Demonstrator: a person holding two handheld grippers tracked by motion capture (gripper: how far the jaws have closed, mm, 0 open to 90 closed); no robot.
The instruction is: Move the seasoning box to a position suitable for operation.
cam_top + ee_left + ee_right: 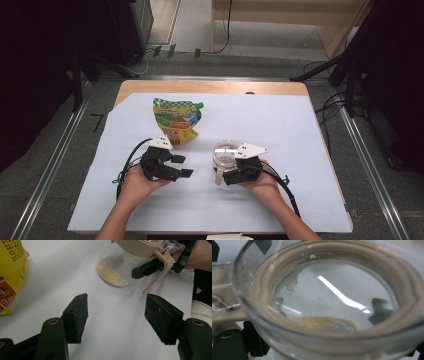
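Right gripper (231,176) fingers clamped on clear glass jar (225,152), beige-lidded; left gripper (181,166) fingers spread, empty; jar at 3 o'clock, yellow-green pouch (176,120) at 12.

Clear glossy jar (224,153), shiny foil pouch (176,121), matt paper sheet (280,125)

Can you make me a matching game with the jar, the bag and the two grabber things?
Things:
1. jar
2. bag
3. left gripper
4. right gripper

States:
A. open, holding nothing
B. yellow and green, on the white sheet
C. at the jar, with its fingers beside it
D. clear, with tan grains at the bottom

Pairs: 1-D, 2-B, 3-A, 4-C
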